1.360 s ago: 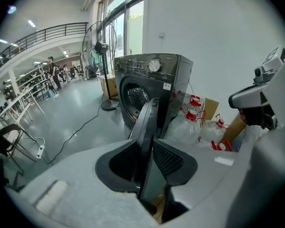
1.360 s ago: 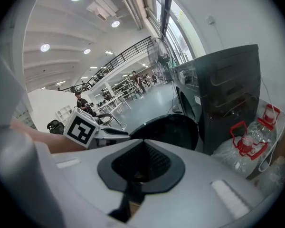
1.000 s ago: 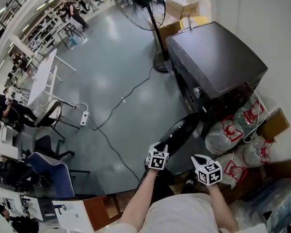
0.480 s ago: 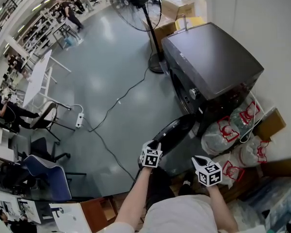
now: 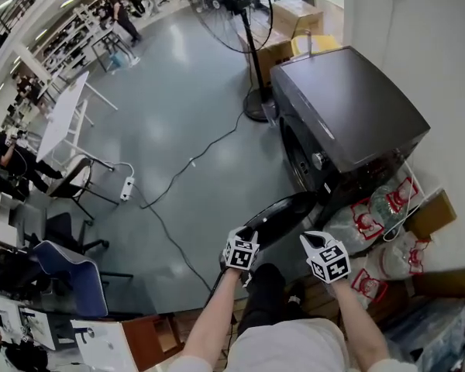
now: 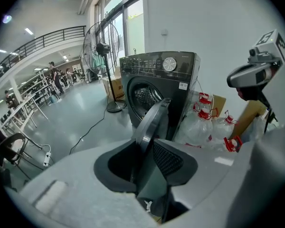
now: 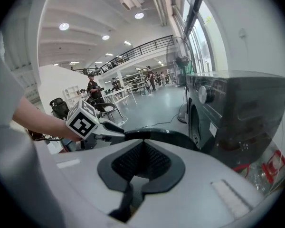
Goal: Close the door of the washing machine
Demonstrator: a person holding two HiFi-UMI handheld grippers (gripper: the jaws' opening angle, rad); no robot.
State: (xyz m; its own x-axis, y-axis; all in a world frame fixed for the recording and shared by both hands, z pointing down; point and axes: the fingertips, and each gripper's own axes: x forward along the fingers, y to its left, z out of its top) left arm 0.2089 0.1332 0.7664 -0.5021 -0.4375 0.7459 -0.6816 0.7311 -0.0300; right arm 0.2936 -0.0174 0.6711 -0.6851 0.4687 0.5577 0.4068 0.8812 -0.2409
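Two things: your left gripper [image 5: 246, 234] has its fingers clamped on the door [image 5: 283, 210] lower centre, so swing it steadily to the washing machine [image 5: 349, 107], with the right gripper [image 5: 307, 239], fingers together, clear.

Door [image 5: 287, 210], near end behind left gripper [image 5: 243, 237]

Grey-shelled left gripper [image 5: 246, 235] and right gripper [image 5: 308, 240]: black ribbed pads [image 7: 154, 161], 1 white cube [image 5: 328, 260] each, printed with black squares. Pale short-sleeved top [image 5: 294, 349] and dark trousers [image 5: 260, 289] are worn.

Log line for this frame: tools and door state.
left tool: shut on door edge | right tool: shut, empty | door: open
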